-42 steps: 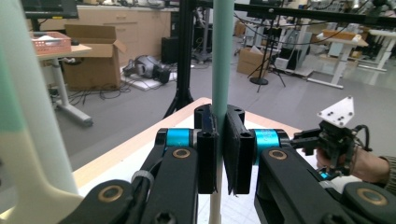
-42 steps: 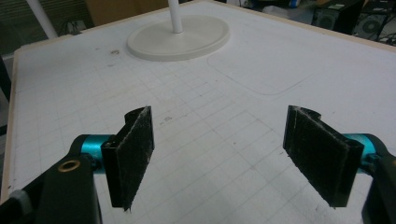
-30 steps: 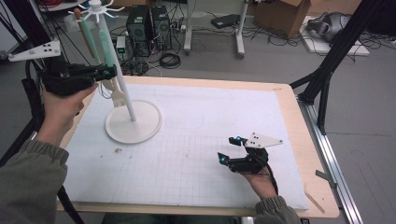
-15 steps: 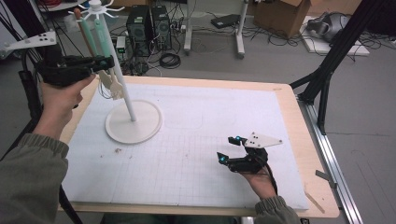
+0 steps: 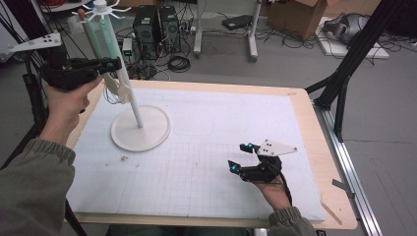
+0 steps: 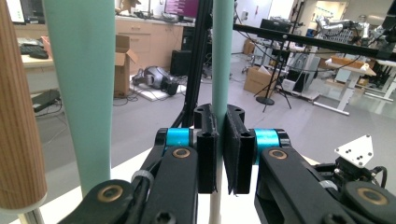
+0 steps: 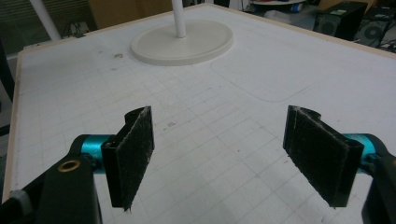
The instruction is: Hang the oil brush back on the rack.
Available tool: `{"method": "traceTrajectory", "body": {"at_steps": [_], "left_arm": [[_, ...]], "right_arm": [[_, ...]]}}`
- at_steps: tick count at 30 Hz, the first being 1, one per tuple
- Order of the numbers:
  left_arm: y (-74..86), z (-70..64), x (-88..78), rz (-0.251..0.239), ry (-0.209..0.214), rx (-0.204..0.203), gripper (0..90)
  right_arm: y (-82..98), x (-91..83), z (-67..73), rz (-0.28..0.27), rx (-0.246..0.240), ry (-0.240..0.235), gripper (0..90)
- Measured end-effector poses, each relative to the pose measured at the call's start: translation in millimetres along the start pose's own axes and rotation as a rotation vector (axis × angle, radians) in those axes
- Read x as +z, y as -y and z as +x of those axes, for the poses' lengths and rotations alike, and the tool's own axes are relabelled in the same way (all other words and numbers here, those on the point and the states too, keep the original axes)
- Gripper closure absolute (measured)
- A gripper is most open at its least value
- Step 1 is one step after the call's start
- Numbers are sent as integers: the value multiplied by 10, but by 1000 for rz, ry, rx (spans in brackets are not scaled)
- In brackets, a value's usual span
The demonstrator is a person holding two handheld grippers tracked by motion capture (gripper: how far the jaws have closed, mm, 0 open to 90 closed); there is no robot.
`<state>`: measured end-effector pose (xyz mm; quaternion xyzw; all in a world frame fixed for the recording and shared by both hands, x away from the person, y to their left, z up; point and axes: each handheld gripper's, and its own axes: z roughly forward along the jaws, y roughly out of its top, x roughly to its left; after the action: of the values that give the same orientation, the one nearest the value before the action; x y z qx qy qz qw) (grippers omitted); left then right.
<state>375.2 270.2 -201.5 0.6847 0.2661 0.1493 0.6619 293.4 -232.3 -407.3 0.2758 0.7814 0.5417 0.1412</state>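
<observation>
A white stand has a round base [image 5: 147, 135] [image 7: 187, 42] at the mat's back left and a thin pole [image 5: 129, 93]. From its hooked top hang two mint-green handles [image 5: 109, 39] [image 6: 84, 84] and a wooden one [image 5: 86, 24] [image 6: 16, 116]. My left gripper [image 5: 117, 63] [image 6: 221, 116] is held high beside the pole with its jaws together. One green handle [image 6: 222, 51] rises just beyond the tips; whether they touch it is unclear. My right gripper [image 5: 237, 156] [image 7: 219, 121] rests low on the mat at front right, open, with nothing between its jaws.
A white gridded mat [image 5: 221, 128] covers the wooden table [image 5: 314, 118]. A metal rail [image 5: 349, 167] runs along the right edge, and black stand legs [image 5: 344, 78] rise behind it. Computer towers [image 5: 157, 24], cables and boxes sit on the floor beyond.
My left gripper has risen a little along the hanging handles, toward the top of the stand. The right gripper has stayed where it was.
</observation>
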Motion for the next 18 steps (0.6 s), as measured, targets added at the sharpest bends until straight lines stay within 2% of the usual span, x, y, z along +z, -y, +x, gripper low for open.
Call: {"method": "traceTrajectory", "body": {"at_steps": [9, 15, 18], "left_arm": [[16, 36, 12, -9, -18, -19, 839], [40, 50, 24, 3, -54, -41, 837], [41, 44, 15, 3, -71, -31, 834]], "right_arm": [[-10, 2, 1, -5, 1, -5, 238], [-16, 3, 3, -8, -3, -7, 238], [-17, 2, 3, -7, -3, -7, 238]]}}
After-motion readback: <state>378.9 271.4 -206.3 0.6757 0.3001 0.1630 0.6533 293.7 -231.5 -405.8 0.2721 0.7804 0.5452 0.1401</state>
